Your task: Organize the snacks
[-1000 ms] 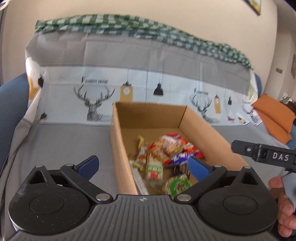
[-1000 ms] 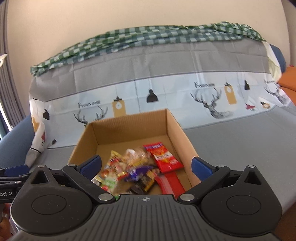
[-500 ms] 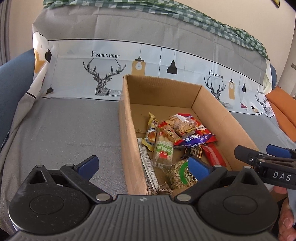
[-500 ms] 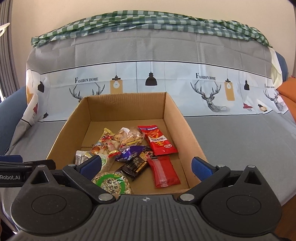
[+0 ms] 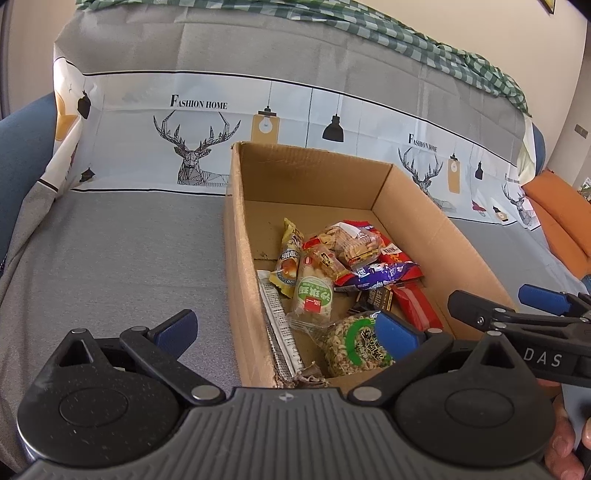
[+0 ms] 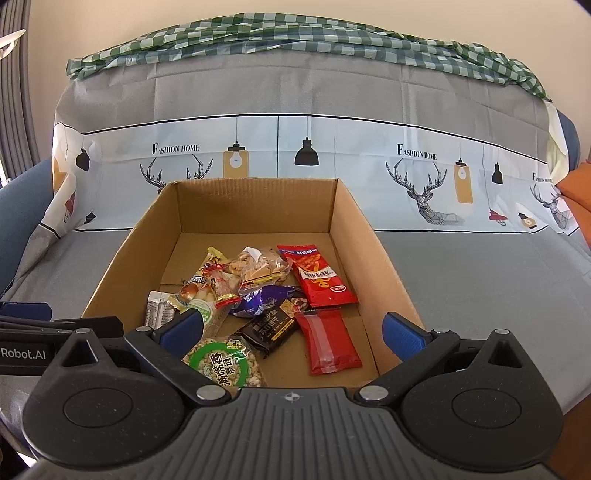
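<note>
Snacks [image 6: 258, 295] are piled in a cardboard box [image 6: 255, 206] set on a grey cover [image 5: 110, 240] with deer print. Left claw [image 5: 284, 330] is held released at the box's near left corner, one pad outside the wall. Right claw [image 6: 293, 332] is held released over the near packets, empty.

A deer-print cover [image 6: 332, 162] drapes the sofa beneath a beige wall [image 6: 295, 14]

Home living room: cloth-draped sofa [image 6: 295, 92], orange cushion [image 5: 554, 210]
</note>
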